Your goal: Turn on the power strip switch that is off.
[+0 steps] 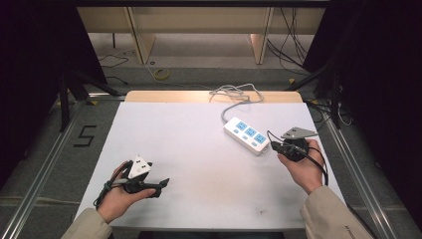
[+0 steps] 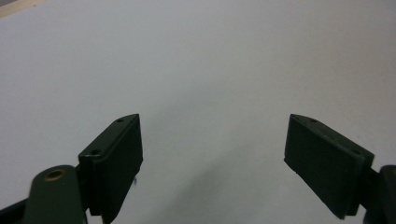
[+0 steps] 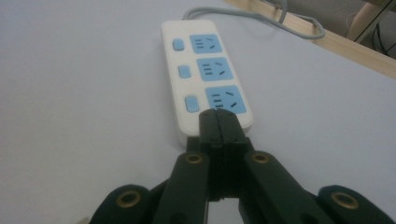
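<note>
Two claws on the white bench: from above, the left claw sits well left of the power strip, while the right claw hovers just off its near end. Left gripper view: left claw spread wide, nothing between. Right gripper view: right claw pressed together, tips over the power strip, by its nearest blue socket.
</note>
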Motion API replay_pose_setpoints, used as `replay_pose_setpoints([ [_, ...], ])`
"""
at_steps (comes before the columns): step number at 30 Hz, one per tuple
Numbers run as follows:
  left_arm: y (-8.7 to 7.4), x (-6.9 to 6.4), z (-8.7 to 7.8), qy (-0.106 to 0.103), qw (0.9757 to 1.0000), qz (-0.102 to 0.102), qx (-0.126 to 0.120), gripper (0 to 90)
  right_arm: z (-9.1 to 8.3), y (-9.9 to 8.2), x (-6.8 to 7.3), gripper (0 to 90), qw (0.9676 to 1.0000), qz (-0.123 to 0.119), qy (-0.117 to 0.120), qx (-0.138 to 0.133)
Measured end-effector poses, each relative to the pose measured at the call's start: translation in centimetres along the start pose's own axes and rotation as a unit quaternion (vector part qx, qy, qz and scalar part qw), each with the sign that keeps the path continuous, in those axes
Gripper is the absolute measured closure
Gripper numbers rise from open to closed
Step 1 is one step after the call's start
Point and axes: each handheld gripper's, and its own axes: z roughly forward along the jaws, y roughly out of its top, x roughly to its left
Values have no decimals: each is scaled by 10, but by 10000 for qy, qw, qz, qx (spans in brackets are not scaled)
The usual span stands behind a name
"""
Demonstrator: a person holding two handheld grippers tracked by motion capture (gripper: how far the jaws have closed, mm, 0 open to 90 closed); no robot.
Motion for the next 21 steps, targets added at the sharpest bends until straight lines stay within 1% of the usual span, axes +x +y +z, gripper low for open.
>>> replay_pose_setpoints([
  [6,0,0,0,1,10000,-1,4,191,7,7,-3,900,10000,31,-12,50],
  [10,0,0,0,5,10000,4,7,193,10,11,-4,900,9999,-11,-3,102],
  [12,0,0,0,6,10000,-7,3,193,12,14,-5,900,9999,38,-19,112],
  [21,0,0,0,12,10000,0,8,195,21,19,-5,900,9998,16,22,176],
])
